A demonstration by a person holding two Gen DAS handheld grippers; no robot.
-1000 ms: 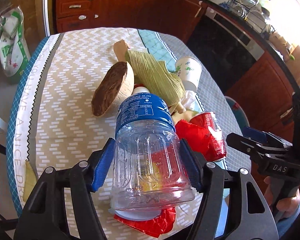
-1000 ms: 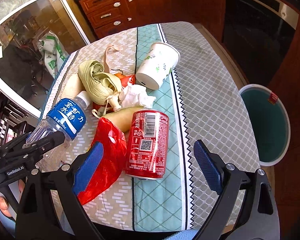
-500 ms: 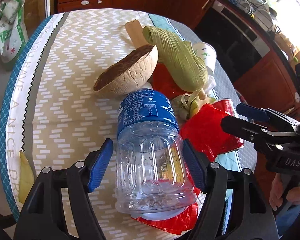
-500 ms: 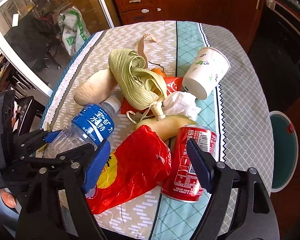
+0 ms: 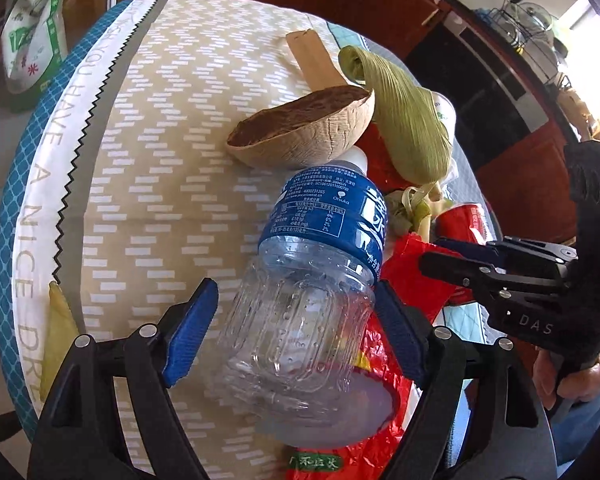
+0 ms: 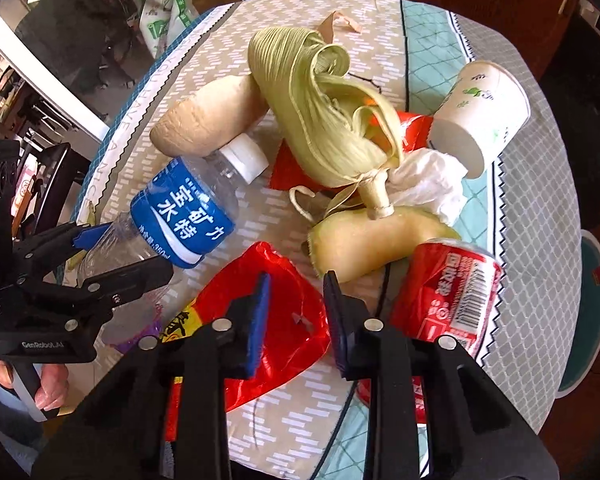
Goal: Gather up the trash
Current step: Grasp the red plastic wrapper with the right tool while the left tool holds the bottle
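Across the round worktop (image 5: pixel 147 128) with its beige patterned cloth, a heap of rubbish is lying: a half coconut shell (image 5: pixel 304 132), a pale green corn husk (image 6: pixel 316 116), a toppled white paper cup (image 6: pixel 482 116), a peeled pale vegetable piece (image 6: pixel 376 240), a crumpled white tissue (image 6: pixel 428 184).

Nearer the edge, the clear plastic water bottle with a blue label (image 5: pixel 312 300) is lying on its side, its long axis running away from the left hand-held gripper (image 5: pixel 295 340), base toward it and white cap toward the shell. That gripper's jaws have just been opening and are standing spread either side of the bottle's ribbed body; the left pad is clear of it, and on the right I cannot tell whether pad and plastic are touching.

Beside it, the crinkly red plastic snack wrapper (image 6: pixel 283 312) is sitting between the pads of the right hand-held gripper (image 6: pixel 295 316), whose jaws have just been closing; they seem to be pinching a fold. The red drink can (image 6: pixel 448 292) is lying just right of it.

On the floor beyond, a teal bin (image 6: pixel 584 312) is waiting on the right hand's side.
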